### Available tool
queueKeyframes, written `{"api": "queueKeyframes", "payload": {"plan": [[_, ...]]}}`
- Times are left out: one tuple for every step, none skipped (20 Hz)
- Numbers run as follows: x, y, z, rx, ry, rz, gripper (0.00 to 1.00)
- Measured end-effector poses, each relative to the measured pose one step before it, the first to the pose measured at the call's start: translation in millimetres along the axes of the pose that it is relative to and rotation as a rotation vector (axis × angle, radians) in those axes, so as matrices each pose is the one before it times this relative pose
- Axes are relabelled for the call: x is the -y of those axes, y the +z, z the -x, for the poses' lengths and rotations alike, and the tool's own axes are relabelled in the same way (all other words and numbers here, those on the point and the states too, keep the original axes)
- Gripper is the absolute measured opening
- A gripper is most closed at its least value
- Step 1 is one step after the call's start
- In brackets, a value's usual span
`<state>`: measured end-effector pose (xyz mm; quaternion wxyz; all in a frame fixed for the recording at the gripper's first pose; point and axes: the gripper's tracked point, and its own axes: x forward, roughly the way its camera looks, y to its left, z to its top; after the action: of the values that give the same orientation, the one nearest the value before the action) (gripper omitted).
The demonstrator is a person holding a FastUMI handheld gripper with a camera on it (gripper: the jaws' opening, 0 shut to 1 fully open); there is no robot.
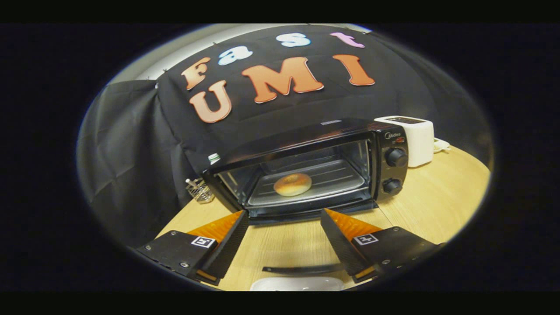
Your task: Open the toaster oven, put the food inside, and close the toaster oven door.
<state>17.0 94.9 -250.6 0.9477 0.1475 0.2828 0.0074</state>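
dim booth | fisheye bending edges | soft focus | glare on toaster oven (306, 170)

Fisheye on tongs (284, 218), low over table (437, 205), facing nearby toaster oven (306, 170).

My tongs (284, 218) hang spread, nothing between them, over a surface (437, 197) of pale wood grain, smooth and matt. The toaster oven (306, 144) ahead has a glossy black shell; its tray (332, 179) looks like dull brushed metal. The bun (292, 184) on it has a smooth sheen. The toaster (415, 140) beyond is smooth white plastic.
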Motion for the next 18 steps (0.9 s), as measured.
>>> {"api": "queueKeyframes", "payload": {"plan": [[-1.31,-10.77,9.02,-0.0196,0.00997,0.00161,0.99],[-0.51,-11.94,7.76,-0.02547,0.00393,-0.00356,0.99],[1.21,-11.41,7.67,-0.02831,0.0007,0.00018,0.98],[2.42,-9.94,4.09,-0.02126,-0.00595,0.0027,0.98],[4.35,-9.23,3.84,-0.02296,-0.01309,0.00485,0.98],[4.52,-8.6,2.71,-0.01889,-0.01526,0.00464,0.98],[2.13,-5.98,2.58,-0.01043,-0.01003,0.0134,0.98],[3.23,-4.79,1.53,-0.00985,-0.0138,0.01037,0.98],[5.14,-5.78,2.19,-0.00937,-0.01273,0.00783,0.97],[5.03,-5.16,0.82,-0.01594,-0.01515,-0.0006,0.97],[3.15,-5.07,2.07,-0.01519,-0.00445,0.00002,0.97],[1.57,-4.71,0.75,-0.01246,-0.00308,0.0013,0.97],[3.23,-4.53,0.38,-0.01601,-0.00367,0.00928,0.96],[5.76,-4.7,1.8,-0.0125,-0.00933,0.00749,0.96],[5.37,-2.94,-1.38,-0.00499,-0.01129,0.00029,0.97],[4.32,-0.82,-0.95,-0.00367,-0.00724,-0.00717,0.97],[2.05,-1.47,-1.34,-0.0047,-0.00296,-0.00977,0.97],[2.24,-2.3,-1.52,-0.00693,-0.00326,-0.00986,0.96]]}}
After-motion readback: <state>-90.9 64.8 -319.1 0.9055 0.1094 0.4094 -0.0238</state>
